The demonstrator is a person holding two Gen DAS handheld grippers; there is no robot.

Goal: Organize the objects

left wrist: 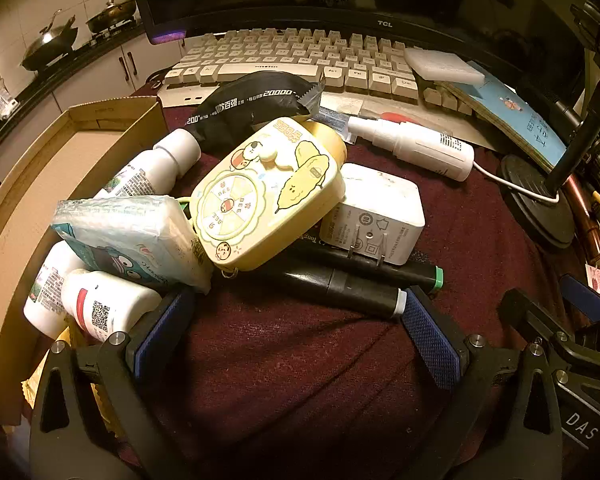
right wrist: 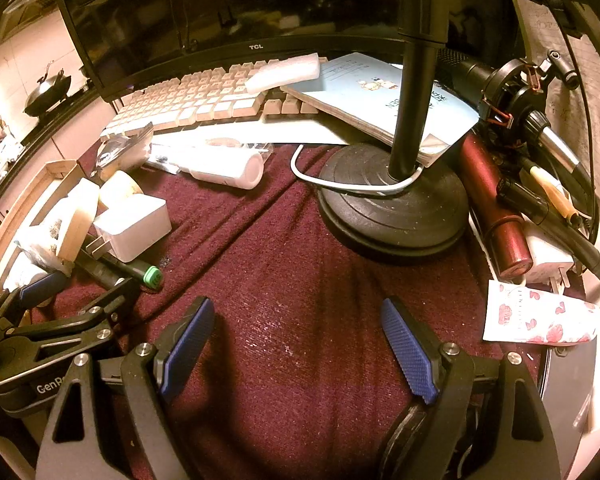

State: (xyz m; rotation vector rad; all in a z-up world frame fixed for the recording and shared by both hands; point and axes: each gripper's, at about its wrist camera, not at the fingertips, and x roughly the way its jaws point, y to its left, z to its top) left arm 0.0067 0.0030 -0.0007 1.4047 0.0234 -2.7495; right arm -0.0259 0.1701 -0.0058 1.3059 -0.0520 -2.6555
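- Left gripper (left wrist: 296, 320): jaws spread wide, nothing between the blue pads, hovering over the maroon cloth (left wrist: 292, 360) just short of the pile.
- Right gripper (right wrist: 298, 344): also released, pads apart, only bare cloth between them.
- Pile sits at the left of the cloth, against the open cardboard box (left wrist: 32, 184).
- Yellow cartoon case (left wrist: 268, 196) is on top, tilted, leaning on the white plug adapter (left wrist: 380, 212).
- Adapter's prongs rest on two black markers (left wrist: 352, 280); one has a green end cap, the other a white one.
- Tissue pack (left wrist: 128, 228) touches the case's left side and lies over white bottles (left wrist: 108, 308).
- Another white bottle (left wrist: 152, 168) lies behind the tissue pack, beside the box wall.
- Black pouch (left wrist: 252, 104) lies behind the case, in front of the keyboard (left wrist: 300, 60).
- White spray bottle (left wrist: 420, 148) lies on its side, right of the pile, apart from it.
- Round black stand base (right wrist: 392, 208) sits right of centre, a white cable looped at it.
- Floral tissue pack (right wrist: 540, 316) is at the far right edge.
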